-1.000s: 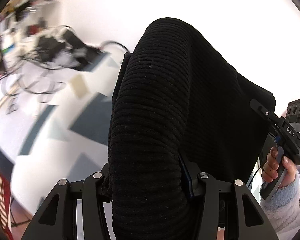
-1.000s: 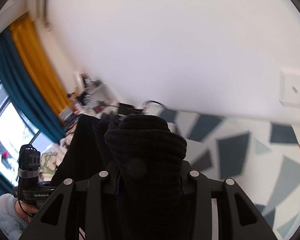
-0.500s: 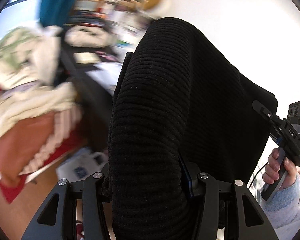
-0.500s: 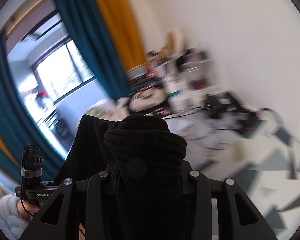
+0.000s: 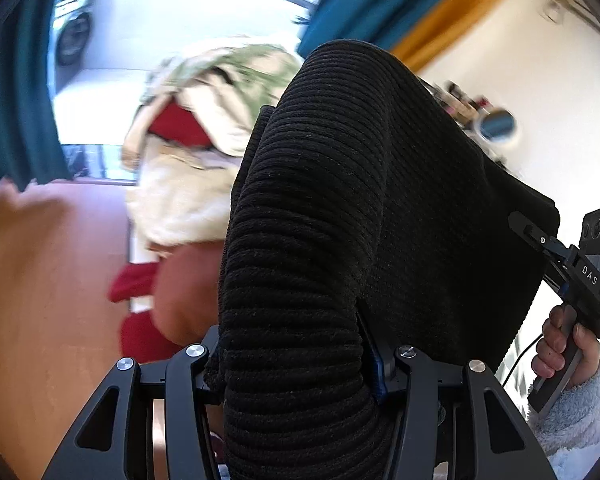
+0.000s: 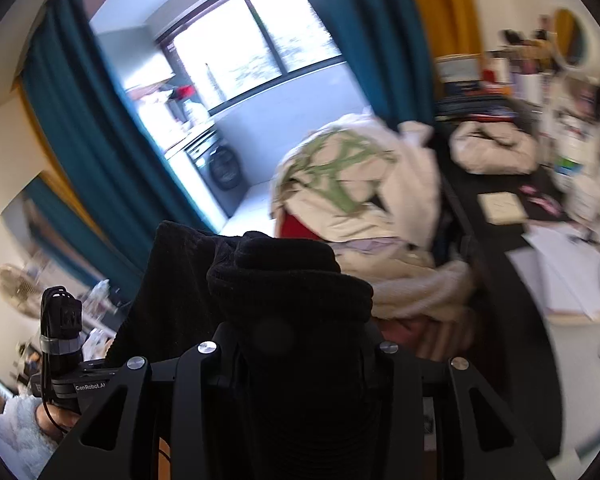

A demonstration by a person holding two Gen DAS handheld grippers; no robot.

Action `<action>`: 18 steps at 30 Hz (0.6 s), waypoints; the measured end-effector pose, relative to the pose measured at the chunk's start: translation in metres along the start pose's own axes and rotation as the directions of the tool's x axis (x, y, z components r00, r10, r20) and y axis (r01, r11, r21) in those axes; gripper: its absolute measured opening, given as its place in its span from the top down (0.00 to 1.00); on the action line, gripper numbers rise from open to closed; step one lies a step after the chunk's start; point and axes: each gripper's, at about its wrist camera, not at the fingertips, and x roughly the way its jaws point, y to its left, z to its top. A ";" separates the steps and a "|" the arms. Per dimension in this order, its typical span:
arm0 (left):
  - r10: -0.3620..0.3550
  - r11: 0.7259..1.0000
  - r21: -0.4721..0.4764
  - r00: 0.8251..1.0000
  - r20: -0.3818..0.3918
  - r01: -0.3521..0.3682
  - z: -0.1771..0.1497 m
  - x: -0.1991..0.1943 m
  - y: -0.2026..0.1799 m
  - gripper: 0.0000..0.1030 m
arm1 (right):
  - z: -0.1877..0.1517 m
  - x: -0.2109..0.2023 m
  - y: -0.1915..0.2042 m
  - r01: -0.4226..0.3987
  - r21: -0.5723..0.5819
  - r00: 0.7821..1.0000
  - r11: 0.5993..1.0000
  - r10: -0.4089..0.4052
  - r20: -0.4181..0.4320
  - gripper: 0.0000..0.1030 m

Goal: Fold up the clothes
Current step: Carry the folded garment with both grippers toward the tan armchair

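Observation:
A black ribbed knit garment hangs stretched in the air between both grippers and fills the middle of the left wrist view. My left gripper is shut on a thick bunched fold of it, and the cloth hides the fingertips. At the right edge, a hand in a fluffy pale sleeve holds my right gripper, which clamps the garment's far corner. In the right wrist view the garment bulges up between the jaws of my right gripper, which is shut on it. The left gripper shows at lower left.
A pile of cream, green-patterned and red clothes lies ahead, also the pile. Behind it are a window with teal curtains and a washing machine. A cluttered dark desk runs along the right. Wooden floor lies below.
Both views have swung fast from a white wall and patterned tabletop toward the window and the clothes pile. The garment stays gripped the same way in both grippers.

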 end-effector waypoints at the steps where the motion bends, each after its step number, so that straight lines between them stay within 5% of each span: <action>1: 0.016 1.000 -0.012 1.000 0.008 -0.016 0.009 0.001 0.008 0.52 | 0.008 0.016 0.003 -0.021 -0.012 1.000 1.000 0.021 -0.007 0.61; 11: 0.125 0.983 -0.148 0.988 0.088 -0.112 0.110 0.018 0.083 0.52 | 0.093 0.148 0.020 -0.159 -0.124 0.987 0.979 0.157 -0.027 0.61; 18: 0.159 0.962 -0.239 0.983 0.088 -0.134 0.160 0.020 0.184 0.52 | 0.134 0.249 0.067 -0.208 -0.189 0.976 0.960 0.191 -0.103 0.61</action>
